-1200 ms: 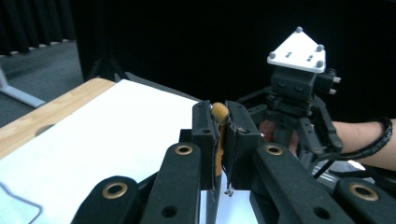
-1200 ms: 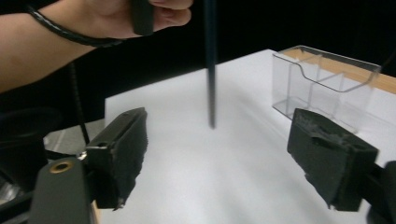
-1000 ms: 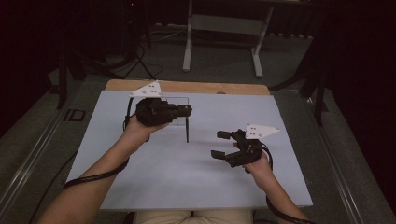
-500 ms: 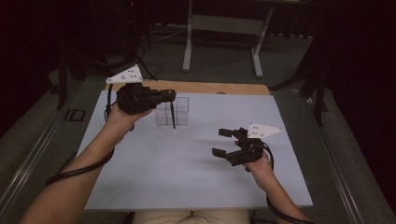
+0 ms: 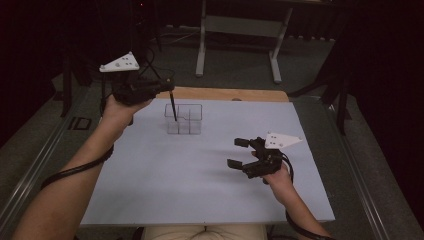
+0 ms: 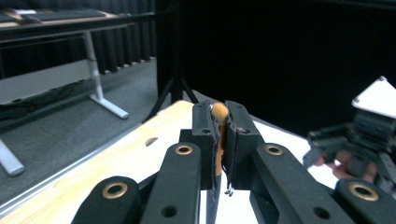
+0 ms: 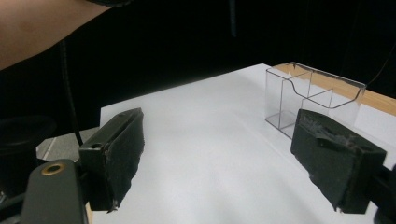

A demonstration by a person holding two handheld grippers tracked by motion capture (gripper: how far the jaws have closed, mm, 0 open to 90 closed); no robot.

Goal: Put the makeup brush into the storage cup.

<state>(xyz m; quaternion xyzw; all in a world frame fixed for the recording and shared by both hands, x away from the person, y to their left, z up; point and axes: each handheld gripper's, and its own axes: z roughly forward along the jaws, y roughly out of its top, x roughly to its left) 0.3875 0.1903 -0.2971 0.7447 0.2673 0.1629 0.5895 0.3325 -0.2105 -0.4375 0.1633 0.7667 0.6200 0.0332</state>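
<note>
Hanging from the left claw (image 5: 170, 90), a thin dark pen (image 5: 173, 107) points down with its tip over the clear divided holder (image 5: 184, 119) at the far side of the counter (image 5: 165, 170); the jaws are clamped tight on it, an orange end showing between them in the left gripper view. Resting low near the counter's right side, the right claw (image 5: 240, 152) is spread wide and holds nothing

Clear glossy plastic organiser (image 5: 184, 119); matt white sheet (image 5: 200, 180) over a pale wooden table (image 5: 225, 94)
</note>
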